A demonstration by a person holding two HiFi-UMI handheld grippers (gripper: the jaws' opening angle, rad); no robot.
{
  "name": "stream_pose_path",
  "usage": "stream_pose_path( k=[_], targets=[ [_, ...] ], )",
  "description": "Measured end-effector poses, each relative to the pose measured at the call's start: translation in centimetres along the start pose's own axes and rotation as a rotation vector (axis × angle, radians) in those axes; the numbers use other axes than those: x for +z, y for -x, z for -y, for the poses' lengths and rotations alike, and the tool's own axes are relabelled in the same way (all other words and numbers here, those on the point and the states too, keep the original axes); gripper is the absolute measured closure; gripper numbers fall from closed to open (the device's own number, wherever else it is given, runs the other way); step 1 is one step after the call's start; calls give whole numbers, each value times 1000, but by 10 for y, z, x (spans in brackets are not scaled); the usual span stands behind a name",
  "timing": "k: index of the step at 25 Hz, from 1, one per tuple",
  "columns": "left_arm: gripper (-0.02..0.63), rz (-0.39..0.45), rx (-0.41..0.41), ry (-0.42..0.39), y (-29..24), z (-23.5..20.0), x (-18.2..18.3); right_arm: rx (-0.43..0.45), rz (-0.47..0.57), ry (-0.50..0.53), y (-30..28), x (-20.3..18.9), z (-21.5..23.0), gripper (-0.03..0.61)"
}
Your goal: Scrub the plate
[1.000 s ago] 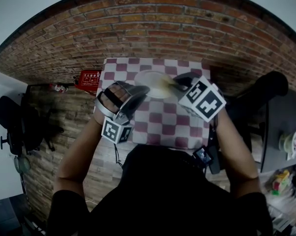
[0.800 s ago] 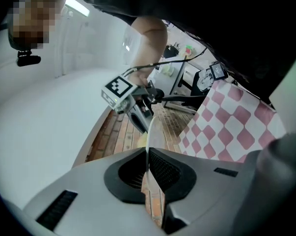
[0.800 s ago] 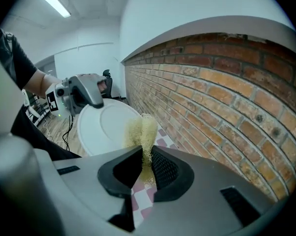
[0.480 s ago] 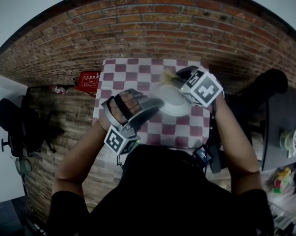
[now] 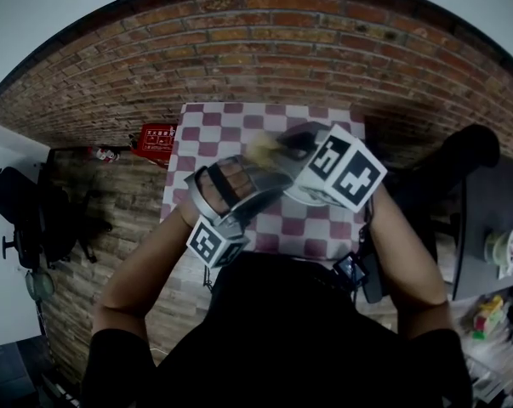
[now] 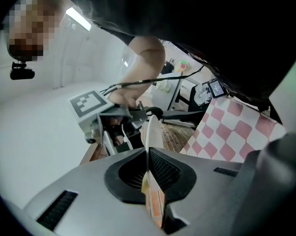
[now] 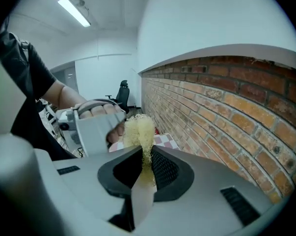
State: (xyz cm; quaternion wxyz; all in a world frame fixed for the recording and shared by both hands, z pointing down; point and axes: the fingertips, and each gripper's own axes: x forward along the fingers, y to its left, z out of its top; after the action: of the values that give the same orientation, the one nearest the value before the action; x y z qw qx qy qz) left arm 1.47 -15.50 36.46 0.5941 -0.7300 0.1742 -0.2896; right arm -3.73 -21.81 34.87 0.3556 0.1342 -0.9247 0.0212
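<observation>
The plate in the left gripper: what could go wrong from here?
1. The left gripper pinches the plate only by its thin rim; a hard push from the yellow scrubber might twist it loose.
2. The plate seems held above the checkered table, so a slip could drop and crack it.

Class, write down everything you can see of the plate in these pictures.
The plate is white, thin and smooth, and looks like ceramic or plastic. In the left gripper view it shows edge-on and upright, its rim clamped between the shut jaws of the left gripper. The checked tablecloth lies to its right in that view. Whether the scrubber touches it cannot be seen.
</observation>
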Motion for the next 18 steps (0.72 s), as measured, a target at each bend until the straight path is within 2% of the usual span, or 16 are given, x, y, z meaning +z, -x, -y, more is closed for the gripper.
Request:
stream_pose_path(
  k=[9, 14, 18],
  targets=[
    [595, -104, 12, 2, 14, 3, -41, -1, 23, -41, 29, -12, -12, 529],
    [595, -152, 8, 3, 23, 2, -64, 21, -42, -52, 27, -33, -12, 529],
    [595, -150, 7, -2, 28, 0, -71, -4, -104, -101, 16, -59, 14, 529]
  ],
)
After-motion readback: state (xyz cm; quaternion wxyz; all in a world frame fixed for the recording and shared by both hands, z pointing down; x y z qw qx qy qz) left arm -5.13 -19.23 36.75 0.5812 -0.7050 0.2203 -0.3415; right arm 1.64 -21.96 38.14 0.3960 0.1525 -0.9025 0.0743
